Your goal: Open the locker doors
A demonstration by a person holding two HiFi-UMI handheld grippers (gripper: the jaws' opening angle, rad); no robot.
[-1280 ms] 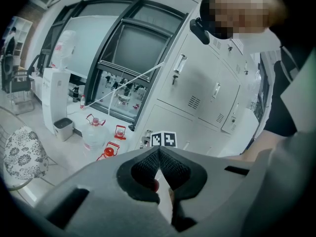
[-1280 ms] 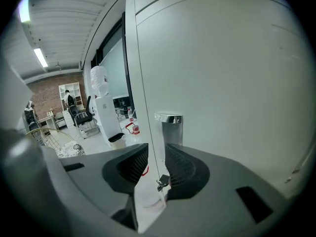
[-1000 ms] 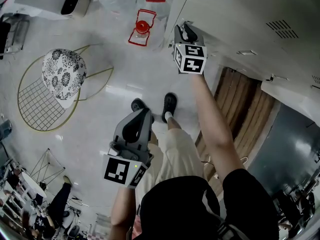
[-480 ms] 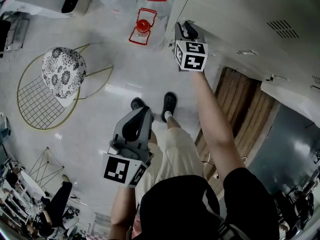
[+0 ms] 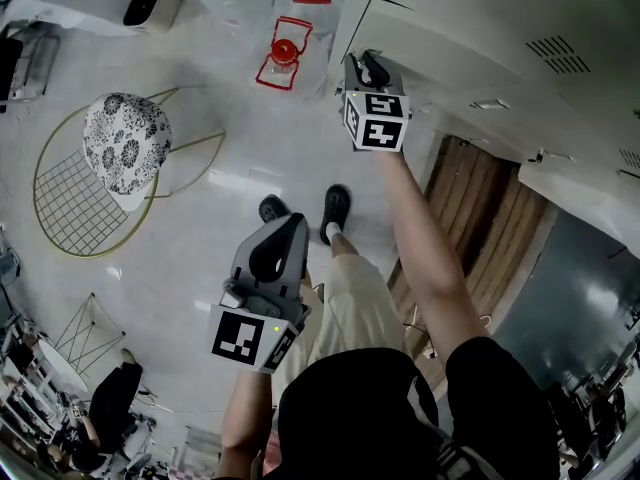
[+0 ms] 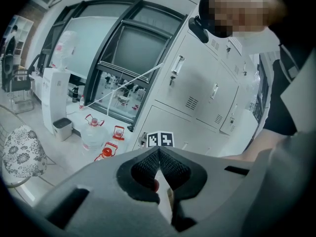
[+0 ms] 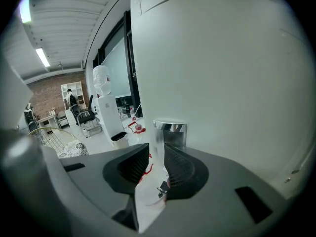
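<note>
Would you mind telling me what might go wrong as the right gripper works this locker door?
The right gripper pinches a smooth chrome handle, which may slip out under pull. If the locker door swings wide, it might strike the red-capped water bottle on the floor nearby.

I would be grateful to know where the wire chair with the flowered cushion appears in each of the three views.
Head view: the chair stands at upper left, on the floor.
Left gripper view: the chair is at the lower left edge.
Right gripper view: the chair sits low, left of centre.
Shared landmark: the small white bin with a dark top.
</note>
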